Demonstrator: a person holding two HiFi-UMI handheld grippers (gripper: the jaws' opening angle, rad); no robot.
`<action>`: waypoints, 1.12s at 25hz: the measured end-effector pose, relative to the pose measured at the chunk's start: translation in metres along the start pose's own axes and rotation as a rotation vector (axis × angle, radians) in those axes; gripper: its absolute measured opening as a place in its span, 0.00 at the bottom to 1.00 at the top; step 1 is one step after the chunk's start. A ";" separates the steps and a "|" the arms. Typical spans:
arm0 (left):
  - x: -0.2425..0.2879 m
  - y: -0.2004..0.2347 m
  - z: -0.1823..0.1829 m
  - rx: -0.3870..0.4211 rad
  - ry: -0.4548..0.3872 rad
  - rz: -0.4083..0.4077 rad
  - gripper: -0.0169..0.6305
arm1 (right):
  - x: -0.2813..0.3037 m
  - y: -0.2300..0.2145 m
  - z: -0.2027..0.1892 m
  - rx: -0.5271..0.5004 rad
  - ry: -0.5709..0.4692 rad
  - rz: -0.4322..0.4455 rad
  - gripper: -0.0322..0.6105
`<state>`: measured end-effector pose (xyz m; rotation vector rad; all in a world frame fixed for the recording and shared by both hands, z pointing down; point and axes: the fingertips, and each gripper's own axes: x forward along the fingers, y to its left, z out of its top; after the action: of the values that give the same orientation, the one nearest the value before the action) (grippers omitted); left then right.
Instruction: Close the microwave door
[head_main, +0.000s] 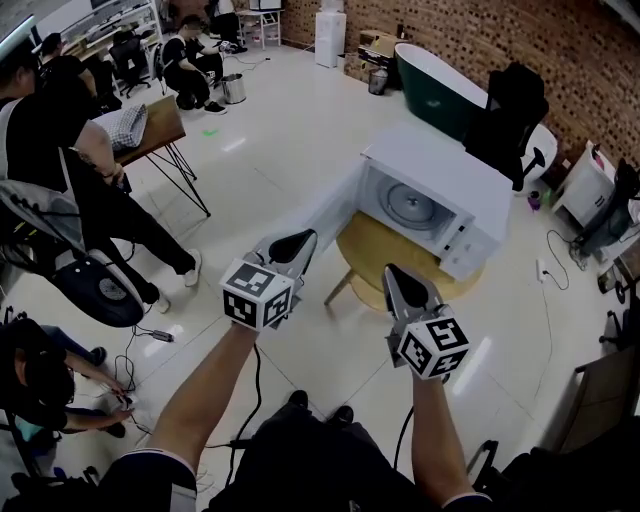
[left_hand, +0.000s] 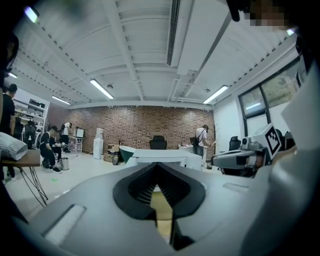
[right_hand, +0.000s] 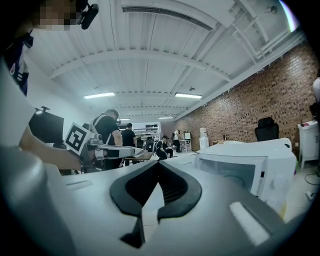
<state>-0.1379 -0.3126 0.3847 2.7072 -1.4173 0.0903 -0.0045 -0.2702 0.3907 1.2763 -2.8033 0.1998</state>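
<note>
Left tongs (head_main: 300, 243) clenched, nothing gripped, held level near the free edge of the microwave door (head_main: 322, 208); contact can't be confirmed. The door is swung wide open to the left, hinged at the left of the cavity. The closing step is judged not yet begun.

Suggested: the closed tips should be set on the door's outer face, close to the free edge rather than the hinge, and the push carried along the door's arc until the latch is felt.

The round wooden worktop (head_main: 362, 252) is small, so a slow push is advised or the oven may be shoved.

Right tongs (head_main: 398, 278) also clenched and empty, short of the microwave (head_main: 470, 190). They should be kept out of the door's path.
</note>
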 end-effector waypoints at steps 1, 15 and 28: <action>-0.003 0.009 0.002 0.007 -0.002 0.014 0.04 | 0.004 0.005 -0.001 -0.001 0.001 0.008 0.05; -0.016 0.132 -0.039 -0.039 0.102 0.126 0.04 | 0.008 0.018 -0.003 -0.014 0.030 -0.011 0.05; 0.000 0.090 -0.058 -0.177 0.115 -0.125 0.26 | 0.008 0.019 -0.010 -0.013 0.050 -0.026 0.05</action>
<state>-0.2125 -0.3575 0.4464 2.5924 -1.1631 0.1050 -0.0239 -0.2628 0.3996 1.2855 -2.7405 0.2086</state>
